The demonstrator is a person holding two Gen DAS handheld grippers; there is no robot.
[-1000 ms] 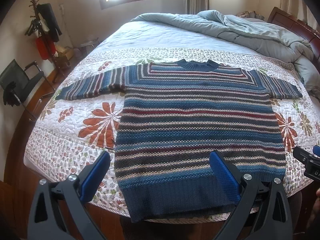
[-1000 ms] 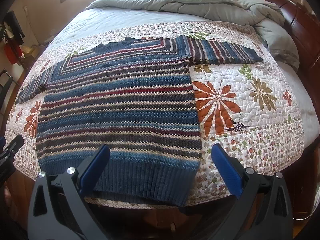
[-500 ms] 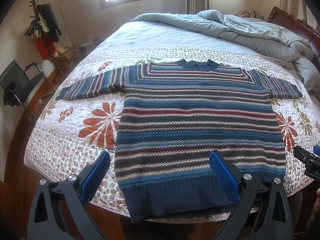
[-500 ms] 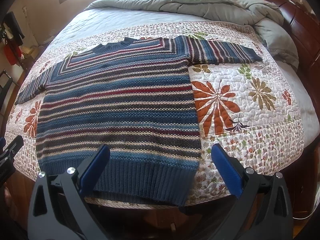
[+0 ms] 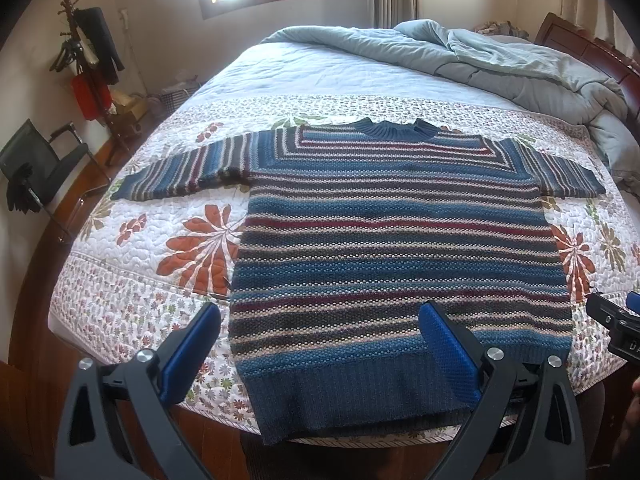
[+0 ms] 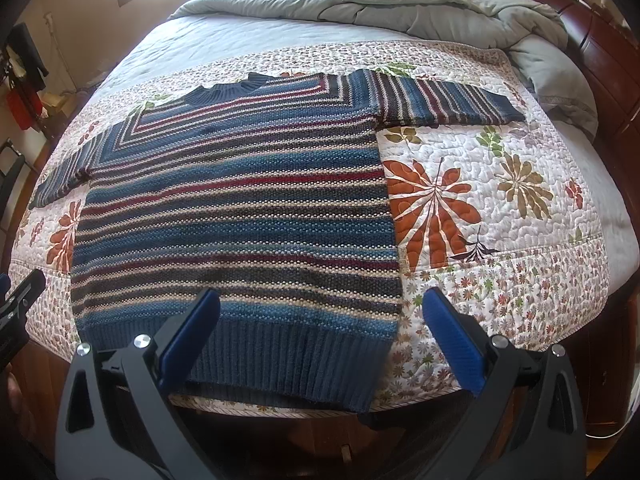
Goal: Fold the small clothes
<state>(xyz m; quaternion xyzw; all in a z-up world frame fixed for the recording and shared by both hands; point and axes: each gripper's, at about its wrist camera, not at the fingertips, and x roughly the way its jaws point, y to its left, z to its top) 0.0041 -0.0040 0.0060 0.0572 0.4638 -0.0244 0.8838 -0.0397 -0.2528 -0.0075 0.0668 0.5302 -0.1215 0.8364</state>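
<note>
A striped knit sweater in blue, red and cream lies flat on the bed, both sleeves spread out sideways and its ribbed hem at the near edge. My left gripper hovers open over the hem's left corner, with nothing between its blue pads. My right gripper hovers open over the hem's right corner, also holding nothing. The tip of the right gripper shows at the right edge of the left wrist view, and the left one at the left edge of the right wrist view.
The sweater rests on a floral quilt. A rumpled grey duvet is piled at the far end by the wooden headboard. A coat rack and a black chair stand left of the bed.
</note>
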